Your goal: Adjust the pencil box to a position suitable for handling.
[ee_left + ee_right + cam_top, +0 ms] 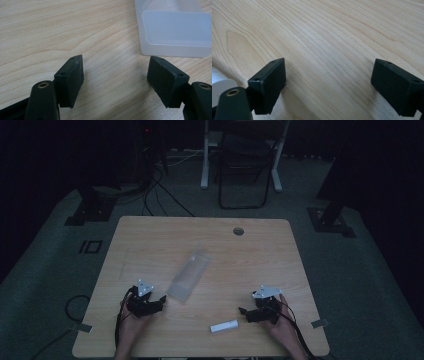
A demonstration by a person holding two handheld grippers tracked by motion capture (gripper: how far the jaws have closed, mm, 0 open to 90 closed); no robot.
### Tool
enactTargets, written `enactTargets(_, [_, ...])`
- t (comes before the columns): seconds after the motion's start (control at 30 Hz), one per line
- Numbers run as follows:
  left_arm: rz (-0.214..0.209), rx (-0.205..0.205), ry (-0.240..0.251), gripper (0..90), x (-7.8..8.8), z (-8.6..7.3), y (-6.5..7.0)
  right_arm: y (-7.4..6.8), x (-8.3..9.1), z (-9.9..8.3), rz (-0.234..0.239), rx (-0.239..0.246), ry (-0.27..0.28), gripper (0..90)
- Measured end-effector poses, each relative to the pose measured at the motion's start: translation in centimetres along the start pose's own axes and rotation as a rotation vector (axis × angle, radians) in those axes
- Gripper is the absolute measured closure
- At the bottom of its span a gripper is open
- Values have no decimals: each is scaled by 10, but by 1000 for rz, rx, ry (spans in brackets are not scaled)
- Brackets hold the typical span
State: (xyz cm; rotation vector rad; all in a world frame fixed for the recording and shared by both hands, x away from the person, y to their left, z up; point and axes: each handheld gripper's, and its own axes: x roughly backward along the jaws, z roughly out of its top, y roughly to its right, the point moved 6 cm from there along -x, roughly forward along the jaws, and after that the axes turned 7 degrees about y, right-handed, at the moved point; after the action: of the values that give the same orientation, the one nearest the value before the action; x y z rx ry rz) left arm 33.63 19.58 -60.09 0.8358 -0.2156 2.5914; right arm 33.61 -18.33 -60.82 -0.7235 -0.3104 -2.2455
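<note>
I have both claws low over the wooden bench [150, 245], one in each hand. My left claw [159, 304] [115, 75] sits with its jaws spread wide and nothing between them; in the left gripper view only bare wood grain lies in the gap. Just ahead of that claw, past its right jaw, is the near end of a clear plastic box [189, 274] [175, 32], a long frosted piece lying flat. From the high view the box runs away from the left claw at a slant, toward the middle of the bench. The jaw tip comes very near the box's end, but I can't tell whether they touch.

My right claw [243, 312] [328, 82] is likewise wide open and holds nothing, with plain wood showing between its jaws. A small white block [223, 326] [219, 87] lies flat on the bench just beside this claw, on its left-jaw side; in the right gripper view a white corner of it peeks out behind the left jaw. It is well apart from the plastic box and from the left claw.

My left hand [131, 322] and right hand [281, 325] grip the claws from behind.
</note>
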Motion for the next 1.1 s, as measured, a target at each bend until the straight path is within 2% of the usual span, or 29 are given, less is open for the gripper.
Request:
enactTargets(0.3, [-24, -16, -4, 305, 1, 0, 1, 1, -1, 0, -3, -2, -1, 122])
enactTargets(0.4, [-26, -19, -11, 336, 2, 0, 0, 1, -1, 0, -4, -2, -1, 123])
enactTargets(0.53, [-23, -18, -20, 460, 4, 1, -2, 1, -1, 0, -4, -2, -1, 123])
enactTargets(0.63, [-18, -18, -26, 481, 4, 2, -2, 1, -1, 0, -4, -2, -1, 123])
enactTargets(0.7, [-6, -38, -32, 486, 5, 4, -2, 1, -1, 0, -4, -2, -1, 123])
enactTargets(1.1, [-36, -108, 25, 484, 11, 33, 15, 1, -1, 0, -4, -3, -1, 123])
